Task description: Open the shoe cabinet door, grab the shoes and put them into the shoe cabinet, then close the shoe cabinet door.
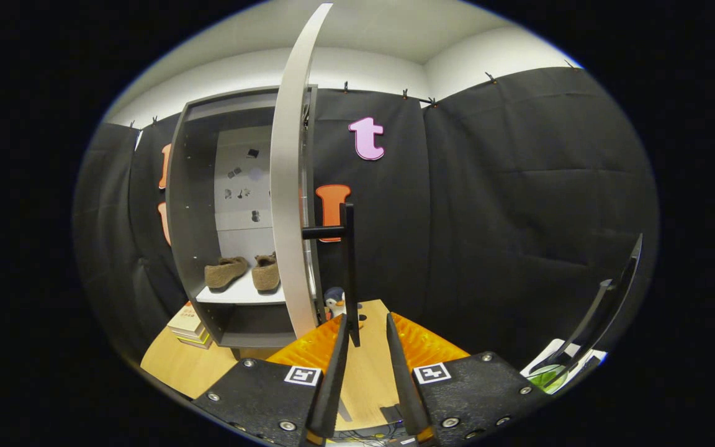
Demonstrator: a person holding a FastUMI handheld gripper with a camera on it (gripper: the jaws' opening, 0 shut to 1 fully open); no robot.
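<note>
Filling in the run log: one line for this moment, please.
phase: closing door | shoes: on cabinet shelf | door: open | gripper: open, fingers either side of handle

Your gripper (367,332) has orange ribbed fingers (422,344) on black plates, each carrying a square black-and-white marker and silver screws.

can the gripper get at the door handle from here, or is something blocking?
Probably yes. The gripper is open and the black door handle stands just ahead, its lower end near the left fingertip. Nothing lies between them. The shoes already sit inside the cabinet.
</note>
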